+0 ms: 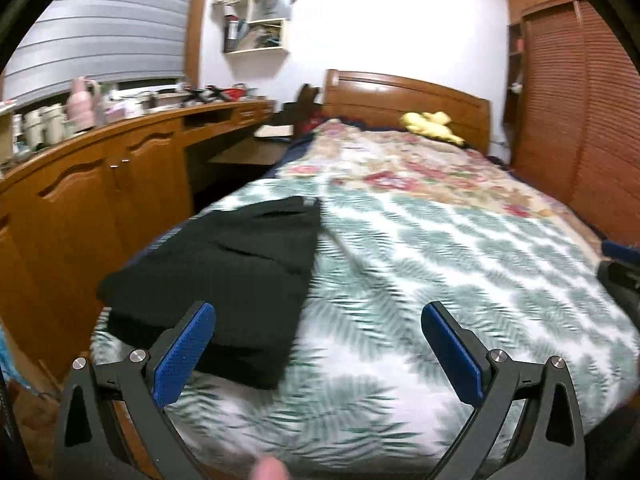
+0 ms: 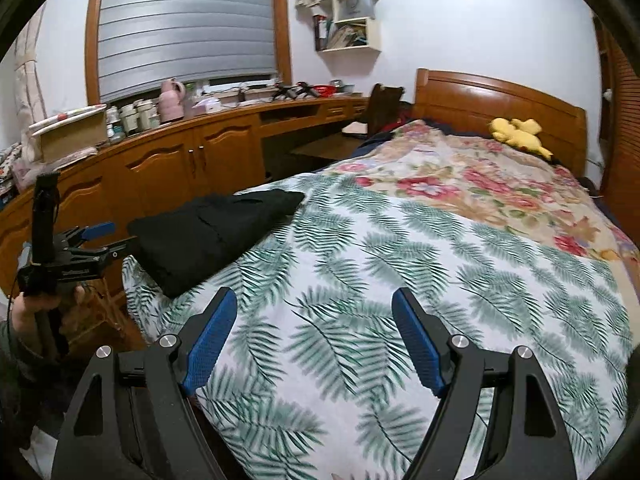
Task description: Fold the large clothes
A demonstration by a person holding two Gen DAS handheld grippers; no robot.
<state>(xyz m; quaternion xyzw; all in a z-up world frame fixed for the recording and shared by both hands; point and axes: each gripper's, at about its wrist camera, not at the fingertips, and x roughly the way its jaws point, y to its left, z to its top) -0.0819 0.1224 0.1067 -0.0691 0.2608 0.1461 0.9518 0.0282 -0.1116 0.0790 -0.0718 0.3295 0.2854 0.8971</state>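
1. Left wrist view: the left gripper [image 1: 318, 344] hangs over the near edge of the bed [image 1: 460, 248], its blue pads [image 1: 182, 354] spread wide with nothing between them. The black folded garment [image 1: 224, 268] lies flat on the leaf-print bedspread [image 1: 400, 280] at the bed's left near corner, just beyond the left pad and apart from it. Judged from its compact rectangular shape, the folding looks finished, so the step in hand is most likely pulling clear. Lift away without brushing the top layer, or the fold may slip open.

2. Right wrist view: the right gripper [image 2: 312, 338] is likewise released, pads parted over bare bedspread, holding nothing. The garment [image 2: 212, 232] sits well to its left, near the bed's edge beside the wooden cabinets [image 2: 168, 168]. The left gripper [image 2: 96, 240] shows at the far left, held by a hand [image 2: 36, 312], close to the garment's corner but seemingly not gripping it.

3. If another fold is wanted, I would approach from the garment's near short edge, 1 gripper per corner, pinching all layers together so the stack moves as 1 piece. A yellow plush toy [image 2: 518, 134] rests by the headboard [image 2: 500, 98], out of the way.
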